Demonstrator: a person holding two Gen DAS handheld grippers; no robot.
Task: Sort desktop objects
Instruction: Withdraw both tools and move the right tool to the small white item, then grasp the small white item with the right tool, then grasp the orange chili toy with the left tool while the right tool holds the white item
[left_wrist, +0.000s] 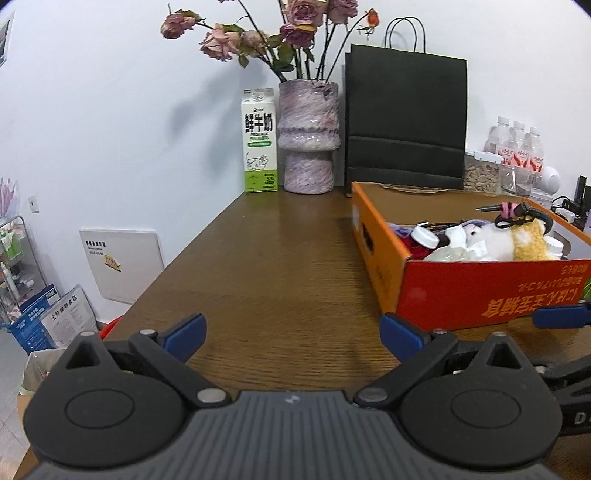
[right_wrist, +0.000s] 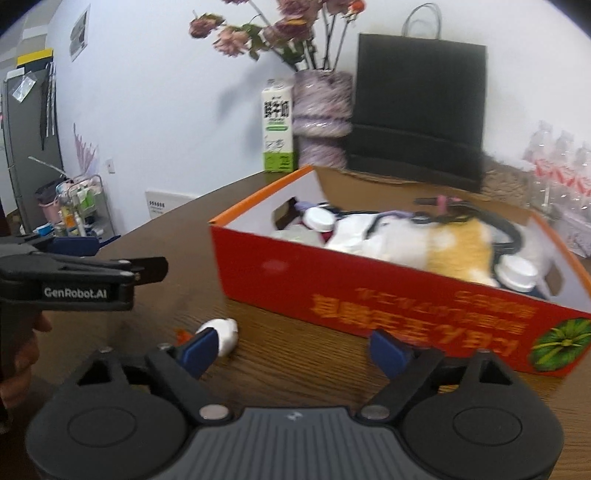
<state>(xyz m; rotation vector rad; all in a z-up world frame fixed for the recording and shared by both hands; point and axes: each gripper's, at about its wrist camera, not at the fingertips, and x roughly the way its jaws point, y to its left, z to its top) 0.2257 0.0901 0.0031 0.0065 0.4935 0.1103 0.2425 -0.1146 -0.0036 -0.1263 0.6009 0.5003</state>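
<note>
Spreading under both tools was the brown wooden table. You had the orange cardboard box on it, long axis running left to right across the right-wrist view, printed side toward you, packed with a plush toy, white-capped bottles and cables. Your left gripper stood wide over bare wood. Your right gripper stood wide too, nothing between its fingers. A small white object lay beside its left fingertip; its direction was too blurred to tell.

Open orange box on table, packed with objects.
</note>
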